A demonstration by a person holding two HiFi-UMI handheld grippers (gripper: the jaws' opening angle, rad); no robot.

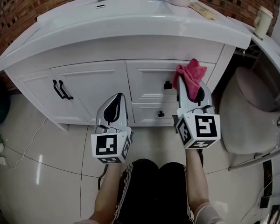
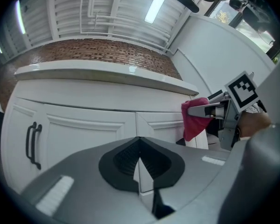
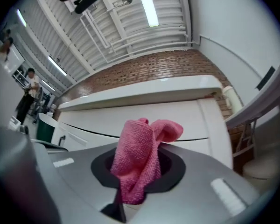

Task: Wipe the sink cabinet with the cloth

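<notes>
White sink cabinet (image 1: 93, 85) ahead: R gripper (image 1: 190, 91) fingers (image 1: 183, 101) pinch cloth (image 1: 190, 74), bunched above tips; L gripper (image 1: 116, 98) clenched.

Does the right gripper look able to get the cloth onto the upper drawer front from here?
Probably yes: the right gripper is shut on the pink cloth, close to the upper drawer front, with nothing visible between them.

Bright ceiling strip-lights, sharp focus, strong fisheye bending at edges.
</notes>
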